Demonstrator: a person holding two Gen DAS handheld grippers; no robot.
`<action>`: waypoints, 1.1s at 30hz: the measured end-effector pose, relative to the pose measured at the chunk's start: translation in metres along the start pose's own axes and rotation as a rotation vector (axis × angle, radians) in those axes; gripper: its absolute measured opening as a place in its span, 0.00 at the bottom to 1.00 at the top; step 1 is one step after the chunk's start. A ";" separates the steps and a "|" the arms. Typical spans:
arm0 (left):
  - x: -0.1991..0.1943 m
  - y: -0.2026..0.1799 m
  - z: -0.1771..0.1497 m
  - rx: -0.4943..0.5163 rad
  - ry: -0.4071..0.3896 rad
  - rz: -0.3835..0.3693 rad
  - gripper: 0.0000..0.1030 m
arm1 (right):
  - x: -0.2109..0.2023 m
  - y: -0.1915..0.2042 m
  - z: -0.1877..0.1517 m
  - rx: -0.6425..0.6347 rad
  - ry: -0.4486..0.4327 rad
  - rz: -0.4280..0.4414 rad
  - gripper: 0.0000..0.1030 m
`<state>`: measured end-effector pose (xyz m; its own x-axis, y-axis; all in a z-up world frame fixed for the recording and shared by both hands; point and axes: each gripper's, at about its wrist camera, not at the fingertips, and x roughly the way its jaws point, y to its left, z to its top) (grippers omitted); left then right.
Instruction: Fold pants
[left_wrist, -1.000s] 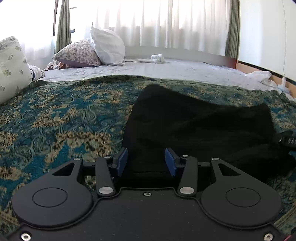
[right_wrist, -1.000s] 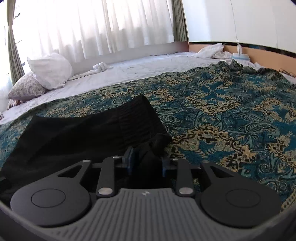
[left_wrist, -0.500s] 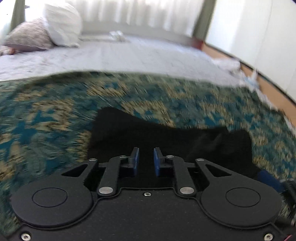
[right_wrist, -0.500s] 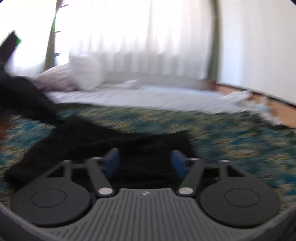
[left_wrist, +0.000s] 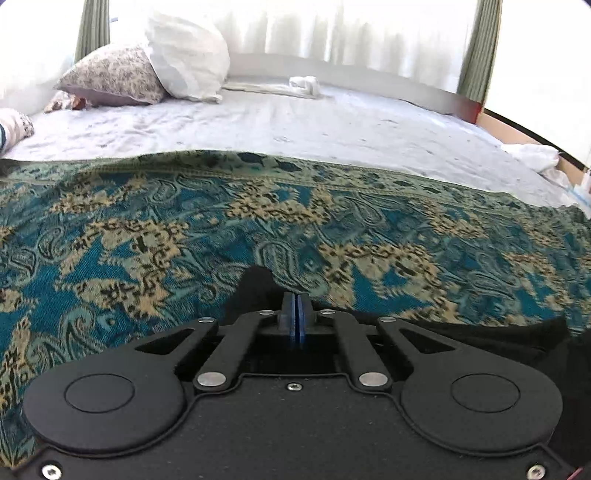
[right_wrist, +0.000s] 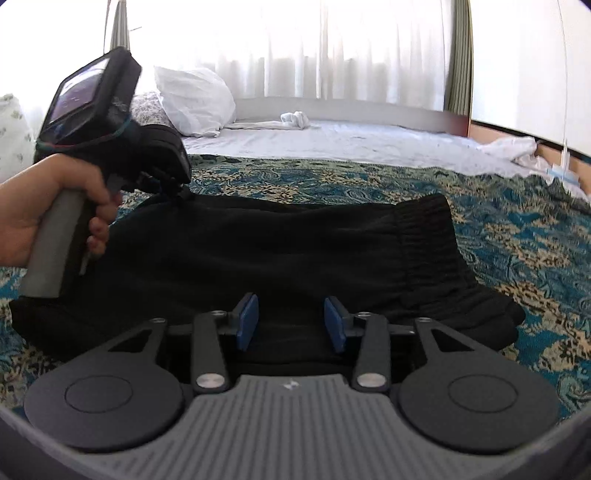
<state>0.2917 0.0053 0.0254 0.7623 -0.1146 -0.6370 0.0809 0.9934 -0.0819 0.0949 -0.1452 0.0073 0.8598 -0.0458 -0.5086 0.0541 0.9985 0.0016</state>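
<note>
Black pants (right_wrist: 280, 251) are lying flat across the teal-and-gold patterned bedspread (right_wrist: 517, 236), stretched sideways just ahead of the right gripper (right_wrist: 291, 325), with the gathered elastic waistband (right_wrist: 424, 236) sitting ahead and to its right.

Right gripper is hovering low over the near edge of the pants. Its blue pads (right_wrist: 246, 323) are standing well apart, with black cloth showing beneath and between them, but the pads are not pressing on it.

Left gripper (left_wrist: 297, 317) is showing its blue pads closed together, only a thin seam between them. A peak of black cloth (left_wrist: 255, 284) is rising just ahead and left of its tips; whether any fabric is pinched in the pads cannot be told from its own view. From the right wrist view, the left gripper (right_wrist: 173, 188) is sitting at the far left corner of the pants, tips touching the cloth edge there.

A person's hand (right_wrist: 55, 199) is gripping the grey handle of that left gripper.

Beyond both grippers: a white sheet (left_wrist: 295, 122), a white pillow (left_wrist: 184, 55), a floral pillow (left_wrist: 110, 77), sheer curtains (right_wrist: 332, 48).
</note>
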 end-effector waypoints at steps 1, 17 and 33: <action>0.000 0.000 0.001 -0.007 -0.003 0.004 0.05 | 0.000 0.000 0.000 -0.002 -0.001 0.001 0.57; -0.098 -0.009 -0.061 0.089 -0.043 0.022 0.30 | -0.003 0.002 -0.001 0.000 -0.009 0.034 0.67; -0.110 -0.001 -0.105 0.125 -0.079 0.039 0.38 | -0.002 0.008 -0.001 -0.018 -0.015 0.004 0.71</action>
<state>0.1401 0.0157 0.0152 0.8140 -0.0793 -0.5754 0.1256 0.9912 0.0412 0.0934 -0.1370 0.0074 0.8675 -0.0423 -0.4956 0.0419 0.9991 -0.0120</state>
